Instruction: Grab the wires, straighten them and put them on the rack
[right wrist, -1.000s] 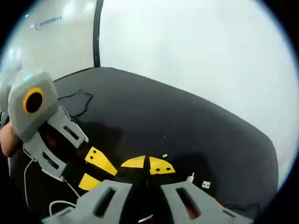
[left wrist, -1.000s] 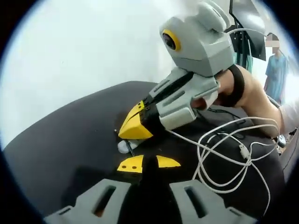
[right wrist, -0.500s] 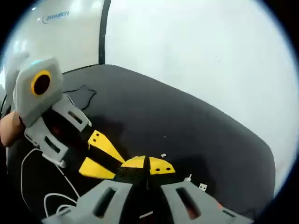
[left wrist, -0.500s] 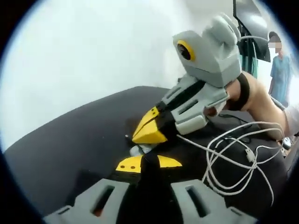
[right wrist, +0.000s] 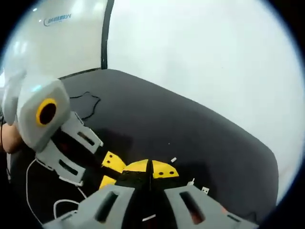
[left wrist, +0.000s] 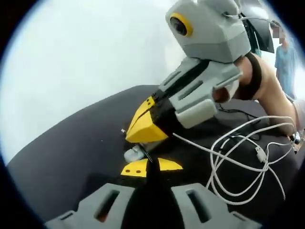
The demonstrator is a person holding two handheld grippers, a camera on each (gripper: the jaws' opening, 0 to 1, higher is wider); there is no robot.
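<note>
Currently both hand-held grippers meet at one end of the white wire (left wrist: 238, 157) on the black counter (left wrist: 71, 143). Left hand-held gripper (left wrist: 151, 167) closed, apparently pinching it beside the plug (left wrist: 134, 153); right hand-held gripper (left wrist: 143, 128) closed too, hold unclear. Risk: the loose coil snags or the plug slips when pulled straight. Wall lettering (right wrist: 56, 19) unreadable.

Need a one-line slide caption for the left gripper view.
Two shut hand-held grippers meet at a white wire's plug end on a black table.
</note>
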